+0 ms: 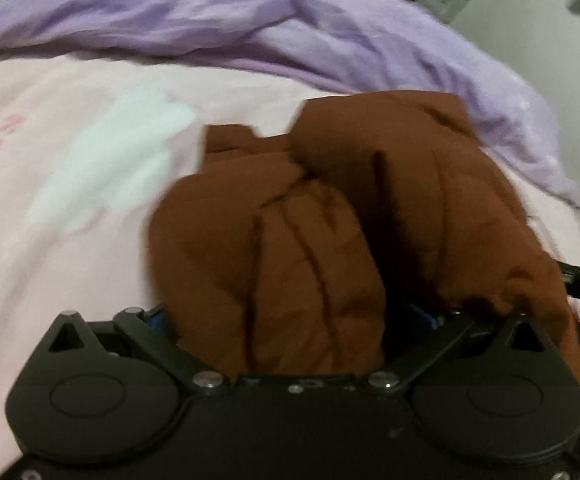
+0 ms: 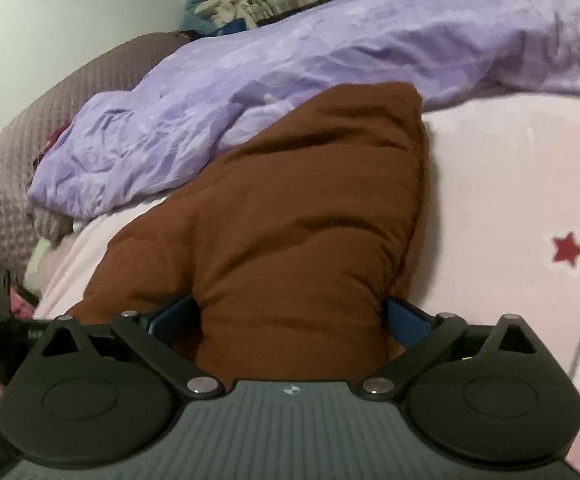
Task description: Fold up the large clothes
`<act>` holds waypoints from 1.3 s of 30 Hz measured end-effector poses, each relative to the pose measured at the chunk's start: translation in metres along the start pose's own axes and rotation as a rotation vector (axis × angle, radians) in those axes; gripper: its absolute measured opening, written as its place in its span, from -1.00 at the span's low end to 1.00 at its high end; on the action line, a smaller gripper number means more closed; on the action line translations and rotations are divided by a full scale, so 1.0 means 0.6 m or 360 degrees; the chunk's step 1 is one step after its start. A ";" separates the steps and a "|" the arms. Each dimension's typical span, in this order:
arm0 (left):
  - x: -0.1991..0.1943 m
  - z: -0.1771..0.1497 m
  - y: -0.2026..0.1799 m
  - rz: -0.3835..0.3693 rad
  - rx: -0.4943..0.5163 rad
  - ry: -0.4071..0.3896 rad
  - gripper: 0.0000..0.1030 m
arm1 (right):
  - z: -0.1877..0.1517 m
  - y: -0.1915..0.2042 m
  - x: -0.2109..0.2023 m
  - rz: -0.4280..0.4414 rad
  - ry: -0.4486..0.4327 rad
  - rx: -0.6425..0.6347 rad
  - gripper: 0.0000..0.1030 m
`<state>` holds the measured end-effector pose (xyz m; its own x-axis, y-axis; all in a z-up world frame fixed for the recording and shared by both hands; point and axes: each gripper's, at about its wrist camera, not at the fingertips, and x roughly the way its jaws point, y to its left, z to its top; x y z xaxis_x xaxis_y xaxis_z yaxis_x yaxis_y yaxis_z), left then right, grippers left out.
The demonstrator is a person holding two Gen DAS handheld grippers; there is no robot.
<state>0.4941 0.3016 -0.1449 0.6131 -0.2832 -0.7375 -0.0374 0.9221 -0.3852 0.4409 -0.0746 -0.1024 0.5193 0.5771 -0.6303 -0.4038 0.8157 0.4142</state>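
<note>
Brown padded cloth fills the middle of both views: a puffy quilted jacket (image 1: 329, 216), rust-brown, stitched into fat ribs with dark seams between them. In the left wrist view the jacket bulges straight up out of the left tongs (image 1: 301, 320), its bulk bunched into two lobes with a deep shadowed crease between them; the fingers are mostly buried under the fabric, only slivers of blue pad showing at either side, and the jaws stand clamped on a thick fold of it. This view is blurred, so finer detail of the cloth is lost. In the right wrist view the jacket (image 2: 301, 216) rises ahead of the right tongs (image 2: 290, 316) as one broad, smoother slab with a squared far corner, narrowing to a thick neck that sits between the blue pads (image 2: 405, 320), which press on it from both sides. Beyond and to both sides of the tongs lies a pale pink sheet (image 2: 509, 184) printed with a red star (image 2: 567, 250); the jacket's far end rests on it. Farther ahead a crumpled lilac quilt (image 2: 329, 52) runs across, touching the jacket's far edge in the right view.
</note>
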 end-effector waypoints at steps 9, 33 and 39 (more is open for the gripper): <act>-0.034 -0.019 -0.050 0.0067 0.0119 -0.0245 -0.53 | 0.004 0.029 -0.035 -0.0044 -0.0014 -0.0147 0.06; -0.024 -0.027 -0.045 0.0011 -0.0048 -0.0151 -0.30 | -0.003 0.010 -0.067 -0.0035 -0.0052 -0.0111 0.88; -0.005 -0.023 -0.024 -0.0023 -0.0069 -0.0101 0.03 | -0.005 -0.055 -0.009 0.0165 0.0074 0.0187 1.00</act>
<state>0.4819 0.2853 -0.1447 0.6624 -0.2779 -0.6957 -0.0614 0.9054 -0.4201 0.4489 -0.1047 -0.1148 0.4431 0.6581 -0.6088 -0.3609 0.7526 0.5508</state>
